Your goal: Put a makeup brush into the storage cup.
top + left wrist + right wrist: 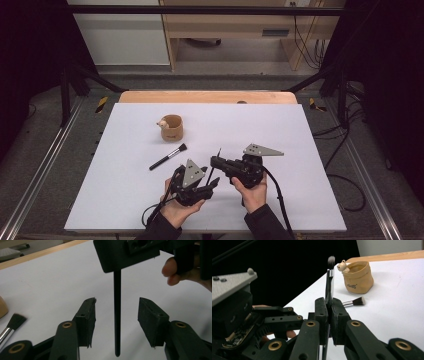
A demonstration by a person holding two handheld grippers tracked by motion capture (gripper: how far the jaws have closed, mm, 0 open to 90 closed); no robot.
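Even overhead light, dark surroundings, soft close-ups.

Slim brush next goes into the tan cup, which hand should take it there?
Right. The right gripper is clamped on the slim brush, bristles toward the tan cup. The left gripper is open, its fingers clear of the handle.

Matt white table top [300,150] with wooden edge – tan holder [359,277] smooth, brush ferrule [329,285] shiny metal.
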